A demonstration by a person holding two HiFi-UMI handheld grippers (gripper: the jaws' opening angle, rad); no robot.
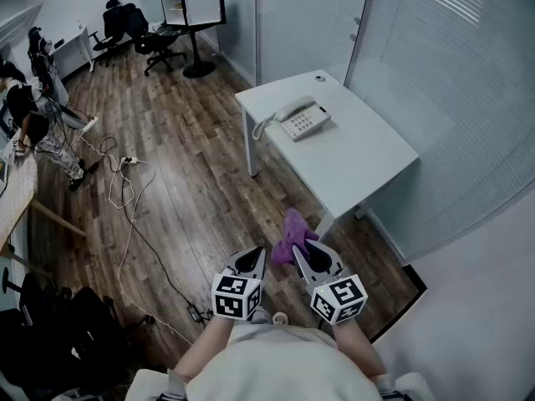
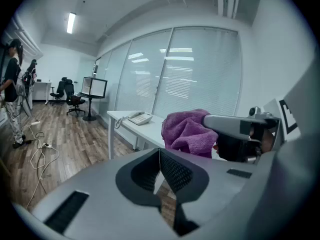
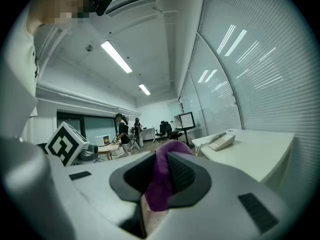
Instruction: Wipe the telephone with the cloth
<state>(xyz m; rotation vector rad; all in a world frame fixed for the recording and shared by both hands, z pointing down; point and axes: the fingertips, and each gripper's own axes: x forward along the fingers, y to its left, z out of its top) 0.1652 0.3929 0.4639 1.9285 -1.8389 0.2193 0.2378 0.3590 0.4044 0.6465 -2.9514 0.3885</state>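
At lower centre, the jaws of the right gripper (image 1: pixel 306 254) clench the purple cloth (image 1: pixel 292 230), those of the left gripper (image 1: pixel 251 261) are pressed together empty, and the telephone (image 1: pixel 301 119) sits well apart on the tabletop (image 1: pixel 364 161) above.

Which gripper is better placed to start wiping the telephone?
Right, probably: the right gripper is shut on the purple cloth, ready to carry it to the telephone on the desk. The left gripper is shut on nothing.
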